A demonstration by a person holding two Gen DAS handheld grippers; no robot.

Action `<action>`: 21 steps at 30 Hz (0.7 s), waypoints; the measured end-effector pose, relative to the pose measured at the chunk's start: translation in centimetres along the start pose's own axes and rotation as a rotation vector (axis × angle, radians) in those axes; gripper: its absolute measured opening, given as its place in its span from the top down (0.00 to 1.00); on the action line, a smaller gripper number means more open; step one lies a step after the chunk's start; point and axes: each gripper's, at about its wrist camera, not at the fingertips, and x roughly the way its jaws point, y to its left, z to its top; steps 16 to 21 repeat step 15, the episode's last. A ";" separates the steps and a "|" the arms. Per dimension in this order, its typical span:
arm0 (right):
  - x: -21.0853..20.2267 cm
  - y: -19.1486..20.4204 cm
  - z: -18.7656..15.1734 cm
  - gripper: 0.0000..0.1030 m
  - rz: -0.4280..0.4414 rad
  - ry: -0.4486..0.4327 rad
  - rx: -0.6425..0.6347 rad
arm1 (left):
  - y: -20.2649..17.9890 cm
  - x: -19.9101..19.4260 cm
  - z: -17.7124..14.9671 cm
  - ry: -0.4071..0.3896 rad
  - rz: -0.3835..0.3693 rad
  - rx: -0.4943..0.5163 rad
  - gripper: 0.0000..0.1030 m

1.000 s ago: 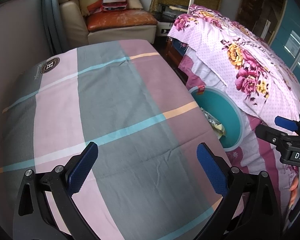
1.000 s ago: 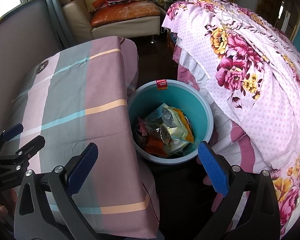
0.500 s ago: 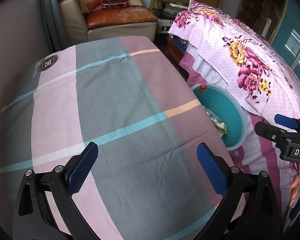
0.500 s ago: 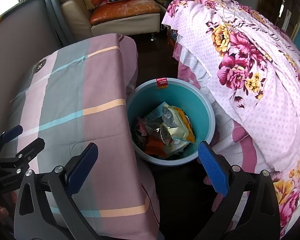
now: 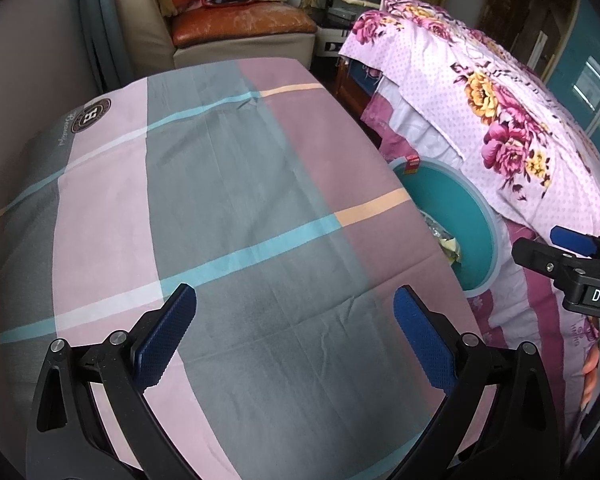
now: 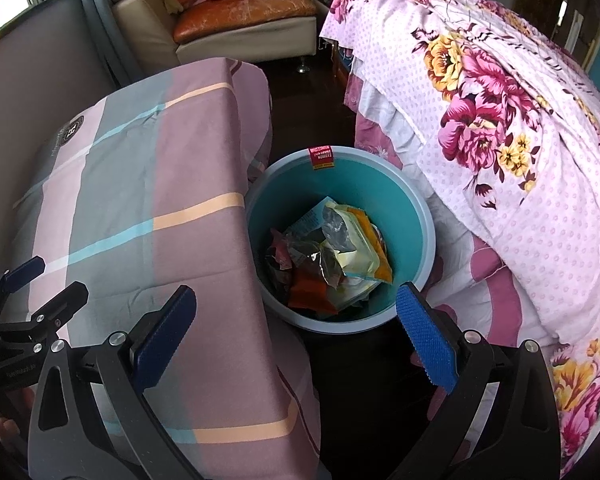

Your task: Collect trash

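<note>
A teal bucket (image 6: 400, 200) stands on the dark floor between the table and the bed. It holds several crumpled wrappers (image 6: 340, 256). My right gripper (image 6: 296, 328) is open and empty, above and in front of the bucket. My left gripper (image 5: 296, 328) is open and empty over the checked tablecloth (image 5: 220, 200). The bucket (image 5: 460, 208) shows at the table's right edge in the left wrist view, partly hidden. The right gripper (image 5: 572, 248) shows at the right edge of the left wrist view, and the left gripper (image 6: 32, 288) at the left edge of the right wrist view.
A table under a pink, grey and mauve checked cloth (image 6: 140, 200) fills the left. A bed with a floral pink cover (image 6: 520, 140) rises on the right. A beige armchair with an orange cushion (image 6: 244, 16) stands at the back.
Both grippers have drawn back and risen slightly, so the table and bucket look a little farther away. Both stay open and empty.
</note>
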 end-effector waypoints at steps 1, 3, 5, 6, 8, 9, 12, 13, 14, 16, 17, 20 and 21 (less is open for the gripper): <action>0.1 0.0 0.0 0.07 -0.001 0.000 -0.001 | 0.0 0.2 0.0 0.003 0.001 0.000 0.04; 0.3 -0.1 0.0 0.07 -0.005 0.002 0.000 | 0.0 0.5 0.0 0.010 0.000 0.000 0.04; 0.7 -0.1 0.0 0.07 -0.003 0.008 0.004 | 0.0 0.8 0.1 0.017 0.002 -0.001 0.04; 0.8 -0.3 0.1 0.07 -0.002 0.010 0.005 | 0.0 0.9 0.1 0.019 0.005 -0.001 0.04; 1.1 -0.4 0.2 0.07 -0.002 0.016 0.007 | 0.0 1.2 0.1 0.023 0.005 -0.001 0.04; 1.3 -0.4 0.2 0.07 -0.002 0.020 0.009 | 0.0 1.4 0.1 0.027 0.001 -0.004 0.04; 1.7 -0.5 0.4 0.07 -0.002 0.025 0.010 | 0.0 1.8 0.2 0.035 0.002 -0.007 0.04; 1.8 -0.5 0.4 0.07 -0.003 0.025 0.011 | 0.0 1.9 0.2 0.035 0.002 -0.006 0.04; 1.9 -0.6 0.4 0.07 -0.005 0.025 0.012 | 0.0 2.0 0.2 0.039 -0.004 -0.006 0.04; 2.0 -0.6 0.5 0.07 -0.005 0.026 0.014 | 0.0 2.1 0.2 0.042 -0.009 -0.009 0.04; 2.0 -0.6 0.5 0.07 -0.005 0.026 0.014 | 0.0 2.1 0.2 0.042 -0.009 -0.009 0.04; 2.0 -0.6 0.5 0.07 -0.005 0.026 0.014 | 0.0 2.1 0.2 0.042 -0.009 -0.009 0.04; 2.0 -0.6 0.5 0.07 -0.005 0.026 0.014 | 0.0 2.1 0.2 0.042 -0.009 -0.009 0.04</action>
